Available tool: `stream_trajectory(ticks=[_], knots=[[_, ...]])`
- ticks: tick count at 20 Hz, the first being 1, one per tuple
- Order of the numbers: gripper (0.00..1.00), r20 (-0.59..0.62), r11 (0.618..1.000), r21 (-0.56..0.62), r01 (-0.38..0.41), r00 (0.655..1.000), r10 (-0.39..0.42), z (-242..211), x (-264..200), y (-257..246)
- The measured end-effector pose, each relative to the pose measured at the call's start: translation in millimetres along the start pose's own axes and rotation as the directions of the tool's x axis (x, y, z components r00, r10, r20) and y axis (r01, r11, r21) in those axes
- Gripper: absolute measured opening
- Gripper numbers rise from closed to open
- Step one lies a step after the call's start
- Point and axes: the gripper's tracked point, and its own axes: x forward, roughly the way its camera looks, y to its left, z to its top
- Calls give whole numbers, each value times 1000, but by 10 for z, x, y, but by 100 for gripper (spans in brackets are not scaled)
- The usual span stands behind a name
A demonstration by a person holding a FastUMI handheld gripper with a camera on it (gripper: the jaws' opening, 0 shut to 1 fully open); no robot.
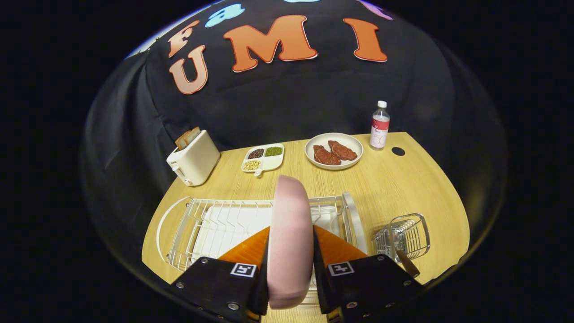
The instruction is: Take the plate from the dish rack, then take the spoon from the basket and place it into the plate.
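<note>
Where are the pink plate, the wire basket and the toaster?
pink plate (290, 224): gripper view, its rim between the fingers.
wire basket (410, 233): gripper view, its side mesh.
toaster (197, 159): gripper view, its side wall.

Pink plate (290, 237) clamped edge-on between the fingers of the gripper (290, 273). White wire dish rack (197, 224) beneath. Pale wood-grain table (403, 188). At 10 o'clock, cream toaster (193, 158); at 1 o'clock, off-white dish (334, 150) with red-brown meat; at 3 o'clock, silver wire basket (403, 237).
</note>
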Motion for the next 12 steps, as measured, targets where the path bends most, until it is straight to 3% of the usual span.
stream_trajectory(ticks=[5,8,12], knots=[[35,93,998,-17,66,994,-64,243,-170,-136],[26,96,999,40,16,995,-19,261,-339,-114],[24,119,998,56,-36,992,29,200,-571,-121]])
